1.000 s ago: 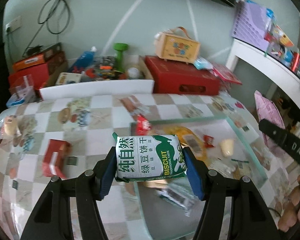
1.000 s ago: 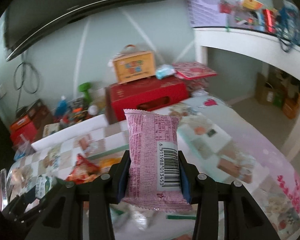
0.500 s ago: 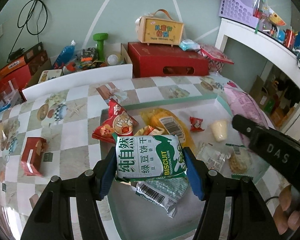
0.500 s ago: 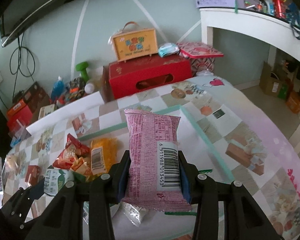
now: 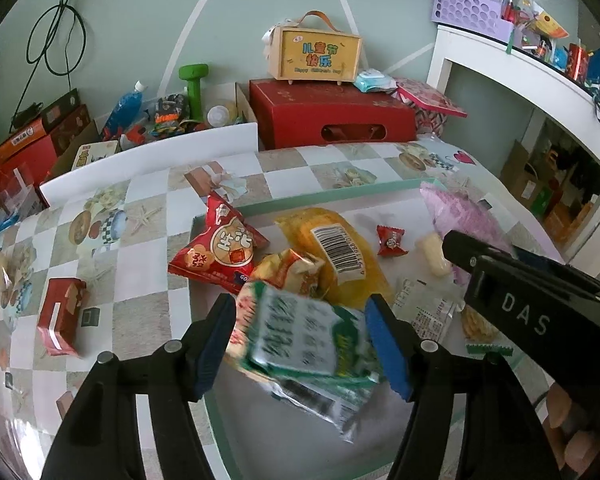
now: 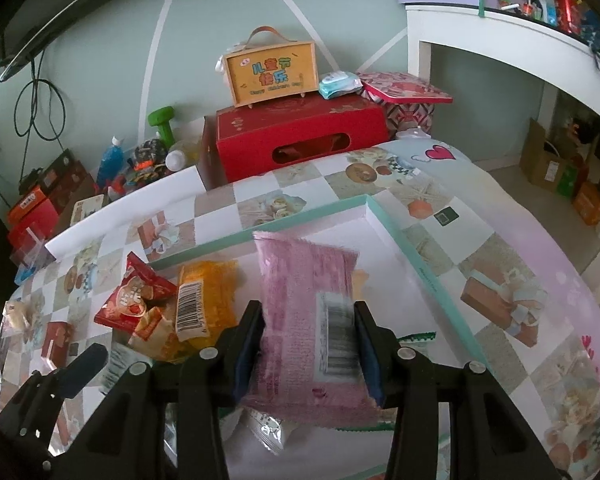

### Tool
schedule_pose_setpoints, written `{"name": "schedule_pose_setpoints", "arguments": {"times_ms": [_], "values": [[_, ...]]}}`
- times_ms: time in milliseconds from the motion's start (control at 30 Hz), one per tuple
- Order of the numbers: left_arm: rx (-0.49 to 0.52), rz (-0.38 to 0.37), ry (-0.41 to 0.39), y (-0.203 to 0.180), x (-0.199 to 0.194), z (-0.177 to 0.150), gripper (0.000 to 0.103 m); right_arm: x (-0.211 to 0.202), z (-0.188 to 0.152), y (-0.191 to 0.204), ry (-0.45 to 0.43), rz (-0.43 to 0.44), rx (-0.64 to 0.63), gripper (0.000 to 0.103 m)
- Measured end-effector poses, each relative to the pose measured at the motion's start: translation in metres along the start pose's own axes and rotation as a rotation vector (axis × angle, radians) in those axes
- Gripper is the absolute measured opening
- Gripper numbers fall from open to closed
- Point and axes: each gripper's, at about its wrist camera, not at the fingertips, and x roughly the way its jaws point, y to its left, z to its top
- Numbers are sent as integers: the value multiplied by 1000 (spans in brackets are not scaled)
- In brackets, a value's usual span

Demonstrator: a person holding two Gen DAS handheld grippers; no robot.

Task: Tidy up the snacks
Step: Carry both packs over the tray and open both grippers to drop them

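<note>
My left gripper (image 5: 300, 310) hangs over a white tray with a mint-green rim (image 5: 308, 200). Its jaws are opening, and the green biscuit pack (image 5: 296, 336) drops blurred and tilted between the blue pads, free of them. In the right wrist view my right gripper (image 6: 308, 316) is also opening. The pink snack pack (image 6: 304, 300) is blurred and slips down between its pads over the tray rim (image 6: 384, 216). In the tray lie a red snack bag (image 5: 220, 248), a yellow barcoded pack (image 5: 336, 248) and a small red candy (image 5: 390, 240).
A small red box (image 5: 60, 316) lies on the checked tablecloth left of the tray. Behind the table stand a large red box (image 5: 332, 116) with a yellow case (image 5: 318, 54) on it, and clutter at the back left. A white shelf (image 5: 520, 68) rises at the right.
Both grippers came lower over the tray. The left jaws spread and the biscuit pack fell out of their grip. The pink pack went from sharp and upright to blurred and slipping.
</note>
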Motion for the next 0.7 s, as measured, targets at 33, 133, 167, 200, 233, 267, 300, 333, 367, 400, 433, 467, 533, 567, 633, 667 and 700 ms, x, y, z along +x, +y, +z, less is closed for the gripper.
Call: {"name": "schedule_pose_setpoints", "arguments": {"times_ms": [33,133,167,200,233,267,300,333,367,400,433,467,533,567,633,667,700], "values": [[-1,0,1,1,-1,0,69,-1,0,0,-2,-1,1,48],[-7,4,3,3,-2,1,69,-4,2,0,-11,0,1,49],[-11,8,5,5,-3,1,69,-4,2,1,-11,-2,-1,50],[-13,10,4,6,-4,1,69,-5,3,1,-12,-4,-2,52],[-18,12,0,9,-6,2,69,-5,3,1,-12,-6,-2,52],[-23,15,-4,10,-8,2,69,-5,3,1,-11,-8,-2,52],[-27,17,-7,12,-9,3,69,-5,3,1,-9,-11,0,52],[-34,24,-11,15,-11,3,69,-5,3,1,-6,-13,0,52],[-41,31,-14,18,-12,4,69,-4,3,1,-3,-15,0,52],[-49,38,-15,21,-12,4,69,-4,3,1,2,-17,-1,53],[-55,44,-14,24,-12,4,70,-3,2,2,9,-19,-5,53],[-66,53,-12,28,-12,4,75,-2,2,2,14,-21,-9,54],[-86,74,-8,37,-11,3,80,0,1,4,23,-25,-21,56],[-92,82,-7,41,-10,3,80,1,0,6,27,-25,-28,56],[-106,109,-5,49,-10,2,80,2,0,8,36,-27,-37,57],[-110,123,-5,53,-10,1,80,3,-1,9,40,-28,-41,58],[-115,136,-5,57,-10,1,80,3,-1,11,44,-29,-45,59]]}}
